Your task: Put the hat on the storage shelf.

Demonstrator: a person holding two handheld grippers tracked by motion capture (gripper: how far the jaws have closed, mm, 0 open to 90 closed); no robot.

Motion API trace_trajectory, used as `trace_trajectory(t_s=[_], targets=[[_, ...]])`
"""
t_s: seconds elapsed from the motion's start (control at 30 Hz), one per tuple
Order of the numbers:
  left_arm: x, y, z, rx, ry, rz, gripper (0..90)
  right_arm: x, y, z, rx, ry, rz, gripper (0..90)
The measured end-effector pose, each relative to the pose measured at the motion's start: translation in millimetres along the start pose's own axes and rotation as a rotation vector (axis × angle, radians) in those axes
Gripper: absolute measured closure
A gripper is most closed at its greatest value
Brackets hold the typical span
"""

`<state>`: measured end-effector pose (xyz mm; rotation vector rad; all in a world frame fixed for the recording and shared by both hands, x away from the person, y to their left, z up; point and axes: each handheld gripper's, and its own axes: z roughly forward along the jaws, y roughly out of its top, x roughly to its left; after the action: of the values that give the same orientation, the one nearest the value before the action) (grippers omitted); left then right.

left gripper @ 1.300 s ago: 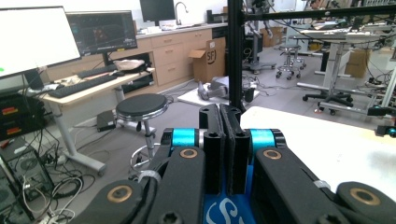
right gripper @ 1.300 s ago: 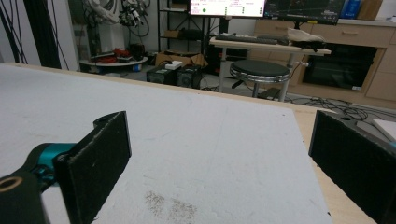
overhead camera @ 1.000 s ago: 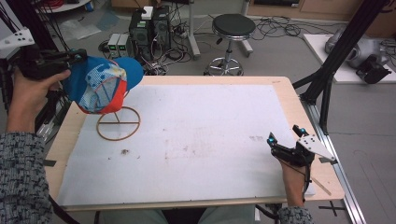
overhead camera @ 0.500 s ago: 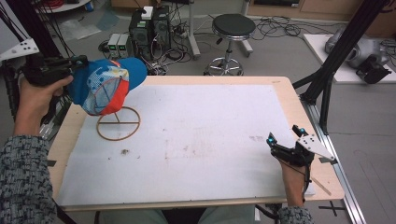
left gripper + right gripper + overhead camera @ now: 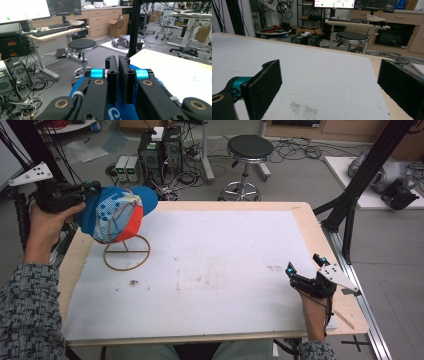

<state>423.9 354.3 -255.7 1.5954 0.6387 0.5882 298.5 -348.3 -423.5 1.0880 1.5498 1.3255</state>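
A: Cap [image 5: 116, 215] — cloth, matt, blue with an orange and white printed panel. Ring stand [image 5: 126, 252] beneath looks like thin wood.

B: Table [image 5: 310, 227]: pale wood rim, matt white sheet on top, scuffed. Jaw pads of the right gripper [image 5: 329, 87] — black, rough, foam-like.

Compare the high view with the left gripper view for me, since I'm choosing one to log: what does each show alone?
High view alone: the wooden ring stand, the cap's orange and patterned panels, and the right tongs open near the table's right edge. Left gripper view alone: its jaws pressed together on blue cap fabric, and a desk with keyboard. Shared: the cap, white table and black stool.
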Motion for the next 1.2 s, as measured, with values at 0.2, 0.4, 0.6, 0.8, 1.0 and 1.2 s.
trace_trajectory(t_s=[0.2,0.4,0.6,0.8,1.0,1.2], targets=[[0.8,-0.6,-0.4,0.002,0.0,-0.001,82.9,0.4,0.0,-0.1,0.002,0.001,0.003,4.6],[0.9,-1.6,-1.1,0.01,-0.016,-0.001,77.1,0.3,-0.1,0.3,0.003,0.001,-0.005,4.6],[0.3,-2.3,-0.5,0.017,-0.022,-0.005,70.3,0.5,0.0,0.2,0.0,0.002,-0.002,4.6],[0.4,-3.8,-3.0,0.0,-0.01,-0.016,63.6,0.4,-0.1,0.4,0.003,0.001,-0.005,4.7],[2.1,-3.9,-7.9,-0.016,0.0,-0.021,62.7,0.5,-0.1,0.5,0.004,0.0,-0.007,4.6],[0.8,-1.6,-13.0,-0.027,0.009,-0.017,61.0,0.5,-0.1,0.6,0.003,0.0,-0.008,4.6]])
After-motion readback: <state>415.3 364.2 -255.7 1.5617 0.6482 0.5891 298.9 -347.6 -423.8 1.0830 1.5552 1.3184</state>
